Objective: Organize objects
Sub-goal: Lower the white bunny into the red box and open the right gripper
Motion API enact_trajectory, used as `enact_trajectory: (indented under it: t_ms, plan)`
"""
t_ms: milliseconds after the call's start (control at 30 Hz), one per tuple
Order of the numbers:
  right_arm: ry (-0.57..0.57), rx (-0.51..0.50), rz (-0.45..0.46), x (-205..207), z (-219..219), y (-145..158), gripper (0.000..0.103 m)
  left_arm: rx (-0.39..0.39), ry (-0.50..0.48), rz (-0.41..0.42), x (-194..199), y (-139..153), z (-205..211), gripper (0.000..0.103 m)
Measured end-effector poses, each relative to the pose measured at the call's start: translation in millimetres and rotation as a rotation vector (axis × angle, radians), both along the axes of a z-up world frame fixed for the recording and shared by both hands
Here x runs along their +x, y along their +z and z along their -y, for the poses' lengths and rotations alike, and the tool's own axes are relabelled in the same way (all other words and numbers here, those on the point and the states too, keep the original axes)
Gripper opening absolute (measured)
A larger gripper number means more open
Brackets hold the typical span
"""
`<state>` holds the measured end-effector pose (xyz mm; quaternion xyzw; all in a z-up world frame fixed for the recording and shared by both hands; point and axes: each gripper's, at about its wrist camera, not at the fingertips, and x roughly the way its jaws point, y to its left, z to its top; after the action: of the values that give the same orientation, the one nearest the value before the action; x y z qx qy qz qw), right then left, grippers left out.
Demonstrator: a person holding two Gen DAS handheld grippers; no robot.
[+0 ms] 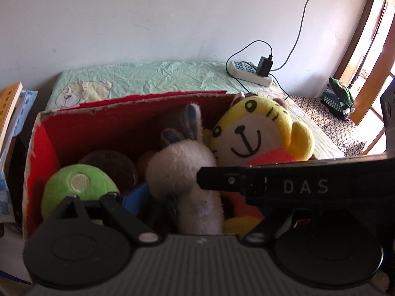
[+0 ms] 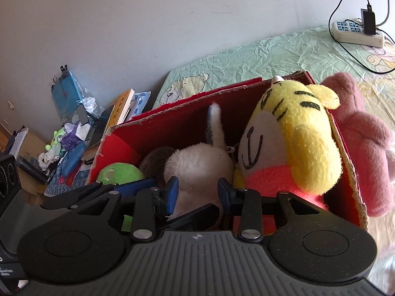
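On the bed [image 1: 153, 76], against the wall, a red box [image 1: 118, 113] is set, and it is already crowded with soft toys. The largest of them, a yellow tiger [image 2: 296, 143], is propped in the far right corner with its head above the rim. A pink plush [image 2: 365, 143] is left outside, pressed against the box's right wall. A white rabbit [image 2: 197, 165] is lodged in the middle of the box, ears up, touching the tiger. A green plush [image 1: 79, 187] is tucked low at the left, beside a brown round item that cannot be identified.

The rabbit is straddled by the right gripper [image 2: 197, 190]: its blue fingers [image 2: 172, 192] are laid against the fur on both sides, so the toy is judged to be grasped. The left gripper [image 1: 195, 212] is held over the near edge of the box. One of its fingers is hidden behind the other tool, so its state cannot be told.

The step in hand is judged to be the handling of the rabbit within the box. A firm hold is called for next, and the tiger must not be dragged along, since the two toys are pressed together.
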<state>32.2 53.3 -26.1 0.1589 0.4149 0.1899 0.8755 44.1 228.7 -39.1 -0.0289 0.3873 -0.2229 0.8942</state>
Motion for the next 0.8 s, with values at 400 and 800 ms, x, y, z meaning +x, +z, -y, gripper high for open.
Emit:
enact_trajectory:
  t_ms: [400,800]
  plan:
    - [-0.051,-0.006,0.006,-10.6,14.5,5.5,0.036,0.084,-0.019,-0.076,3.0,1.6,21.2,0.087]
    - [-0.109,0.046,0.013,-21.3,31.1,3.2,0.035,0.151,0.032,-0.105,-2.0,5.7,28.8,0.087]
